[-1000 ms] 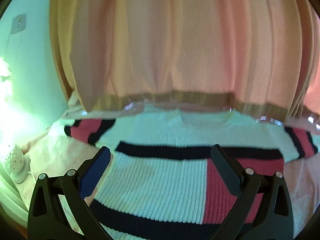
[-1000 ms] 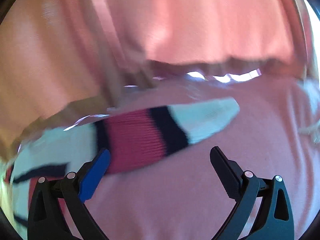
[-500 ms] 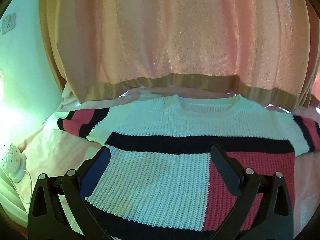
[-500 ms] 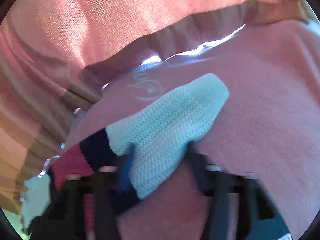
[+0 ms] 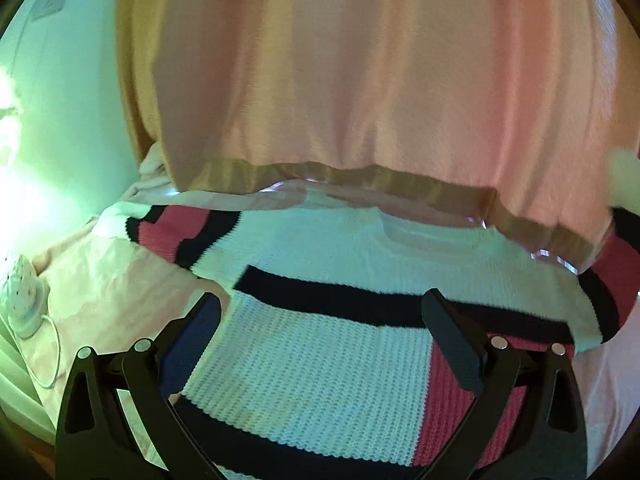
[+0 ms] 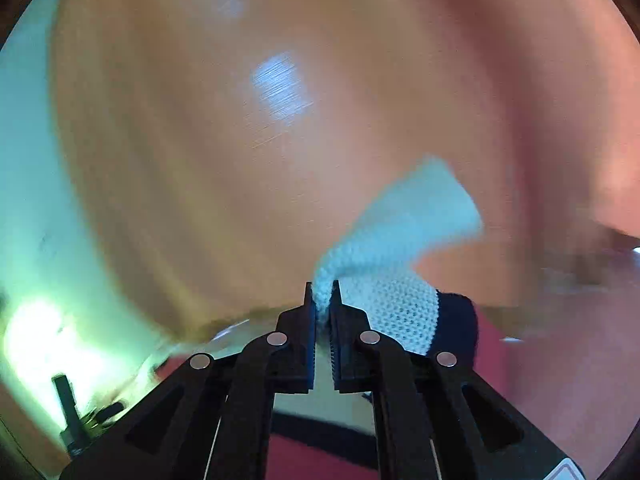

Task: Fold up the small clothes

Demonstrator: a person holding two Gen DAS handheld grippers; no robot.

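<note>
Against peach curtains [image 5: 360,80], the knit sweater [image 5: 320,380] lies flat on the pink bedding [image 5: 112,280] under the spread, empty left gripper [image 5: 320,344], while the right gripper [image 6: 323,304], jaws closing, pinches its sleeve [image 6: 400,232]: soft, light, floppy, best gripped at cuffs.
</note>
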